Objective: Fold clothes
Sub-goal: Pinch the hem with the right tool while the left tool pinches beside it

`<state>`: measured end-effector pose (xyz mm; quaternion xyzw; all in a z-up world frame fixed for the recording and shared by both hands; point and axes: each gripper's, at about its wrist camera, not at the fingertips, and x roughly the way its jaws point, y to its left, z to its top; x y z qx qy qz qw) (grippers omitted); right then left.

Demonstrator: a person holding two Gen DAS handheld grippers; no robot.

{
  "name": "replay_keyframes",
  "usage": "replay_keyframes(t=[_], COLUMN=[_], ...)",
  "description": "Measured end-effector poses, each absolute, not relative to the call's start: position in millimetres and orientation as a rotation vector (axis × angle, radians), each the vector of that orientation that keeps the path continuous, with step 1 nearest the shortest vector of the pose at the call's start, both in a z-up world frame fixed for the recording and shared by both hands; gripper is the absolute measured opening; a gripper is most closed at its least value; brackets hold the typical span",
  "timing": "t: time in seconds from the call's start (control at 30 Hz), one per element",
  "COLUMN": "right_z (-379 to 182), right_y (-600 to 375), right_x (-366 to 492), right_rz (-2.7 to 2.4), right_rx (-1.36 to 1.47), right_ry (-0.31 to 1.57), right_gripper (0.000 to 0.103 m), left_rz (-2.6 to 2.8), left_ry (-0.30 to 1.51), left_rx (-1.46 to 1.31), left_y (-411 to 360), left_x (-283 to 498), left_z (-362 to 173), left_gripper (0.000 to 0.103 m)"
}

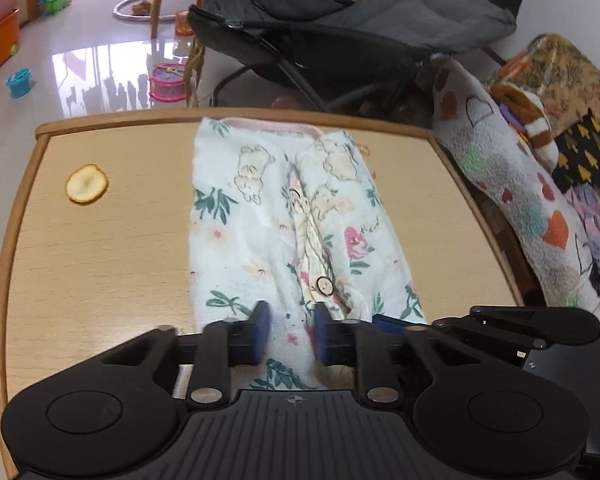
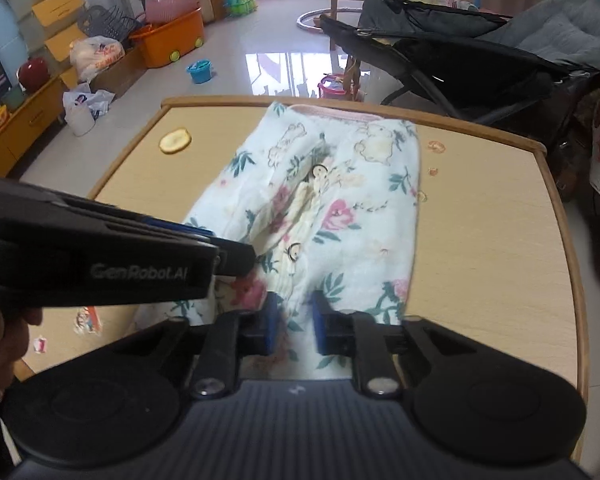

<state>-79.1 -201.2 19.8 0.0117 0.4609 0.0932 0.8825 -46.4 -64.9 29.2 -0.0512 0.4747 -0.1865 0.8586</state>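
Both of my grippers are at the near end of the baby suit, which lies flat along the middle of the table. The left gripper has cloth between its blue pads, and the pads look close on it, so I think it is pinching the hem. The right gripper is squeezed on the cloth beside it, and the two sit very near each other. I think I am starting a fold: next I should lift this end and carry it to the far end with the pink band. Both hands must go together, or the suit will twist. The wooden buttons make a bumpy line down the middle. A dried fruit slice sits well off to the side, so it is not in my way. Toys lie on the floor beyond the table.
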Motion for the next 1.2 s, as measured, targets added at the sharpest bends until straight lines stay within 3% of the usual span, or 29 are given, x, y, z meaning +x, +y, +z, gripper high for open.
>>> replay_keyframes(t=[0.57,1.0,1.13,1.2], right_z=[13.5,36.4,17.7,15.5], right_y=[-195.3,-210.0,-204.4,-202.7], right_x=[-84.1,-101.3,-102.5,-104.0], right_rz=[0.243,0.311,0.292,0.292], right_rx=[0.036,0.088,0.062,0.056], right_ry=[0.957,0.936,0.984,0.987], right_gripper=[0.004,0.009,0.009,0.009], left_rz=[-0.463,-0.474,-0.432,-0.443], left_ry=[0.994,1.010,1.110,1.075], left_rx=[-0.292,-0.413,-0.424,-0.448], left_y=[-67.3,-46.6,-42.7,-39.7], left_x=[-42.0,-55.6,-60.7,-65.1], left_z=[-1.7,15.9,-11.5,-14.8], left_gripper=[0.018,0.025,0.026,0.027])
